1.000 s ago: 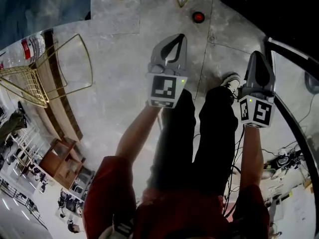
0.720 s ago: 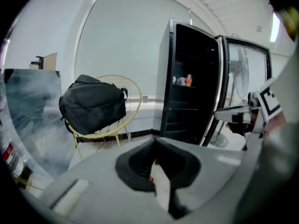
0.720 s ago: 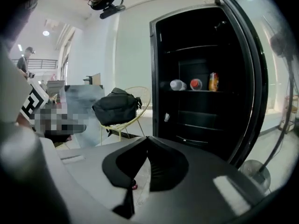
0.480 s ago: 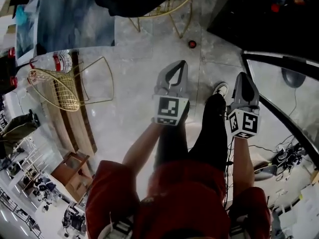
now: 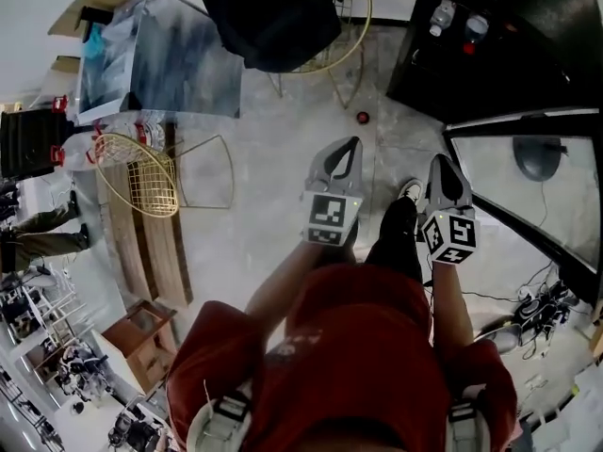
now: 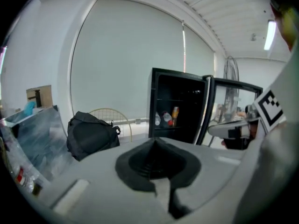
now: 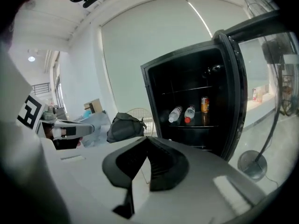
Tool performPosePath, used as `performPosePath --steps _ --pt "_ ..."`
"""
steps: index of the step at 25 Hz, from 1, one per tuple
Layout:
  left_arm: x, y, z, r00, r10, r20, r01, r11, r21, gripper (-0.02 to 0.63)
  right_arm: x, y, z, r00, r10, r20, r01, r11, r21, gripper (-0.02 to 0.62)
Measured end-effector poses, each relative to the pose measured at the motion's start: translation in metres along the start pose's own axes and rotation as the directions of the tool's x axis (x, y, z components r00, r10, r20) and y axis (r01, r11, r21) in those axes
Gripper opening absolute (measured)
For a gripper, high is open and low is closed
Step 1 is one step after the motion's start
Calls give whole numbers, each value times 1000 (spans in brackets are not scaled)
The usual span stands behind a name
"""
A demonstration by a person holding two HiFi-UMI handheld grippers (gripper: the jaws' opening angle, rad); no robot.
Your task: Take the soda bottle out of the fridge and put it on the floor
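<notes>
The black fridge [image 5: 490, 55] stands open at the top right of the head view. On one shelf lie two clear bottles [image 7: 175, 114], one with a red cap [image 7: 188, 114], beside an orange can [image 7: 204, 104]. In the left gripper view the same bottles [image 6: 162, 119] show small and far off. My left gripper [image 5: 351, 146] and right gripper [image 5: 439, 161] are held side by side in front of me, both shut and empty, pointing toward the fridge from a distance. The jaw tips of each meet in its own view.
The fridge's glass door [image 5: 528, 168] swings out to my right. A black bag [image 5: 273, 12] rests on a gold wire chair. Another wire chair [image 5: 155, 172] and a wooden bench [image 5: 141, 243] stand left. A small red object [image 5: 363, 118] lies on the floor. A fan base [image 7: 252, 164] sits by the door.
The head view has swung up: the fridge, bottles and black bag have come into sight, and both grippers sit lower and smaller in the picture. Both stayed shut.
</notes>
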State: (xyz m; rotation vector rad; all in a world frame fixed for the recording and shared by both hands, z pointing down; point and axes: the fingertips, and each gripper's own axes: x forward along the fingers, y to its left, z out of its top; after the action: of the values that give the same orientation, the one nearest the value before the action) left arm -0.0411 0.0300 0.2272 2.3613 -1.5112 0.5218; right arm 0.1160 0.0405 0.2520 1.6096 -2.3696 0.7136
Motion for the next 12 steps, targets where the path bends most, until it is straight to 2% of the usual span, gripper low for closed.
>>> performPosePath --steps 4,12 --pt "-10 -6 30 1000 -11 22 11 1000 -24 0 -15 8 35 999 18 27 -17 999 -34 1" --pt "-12 -6 98 994 -15 110 12 999 34 0 -30 0 98 996 3 91 4 997 -75 0"
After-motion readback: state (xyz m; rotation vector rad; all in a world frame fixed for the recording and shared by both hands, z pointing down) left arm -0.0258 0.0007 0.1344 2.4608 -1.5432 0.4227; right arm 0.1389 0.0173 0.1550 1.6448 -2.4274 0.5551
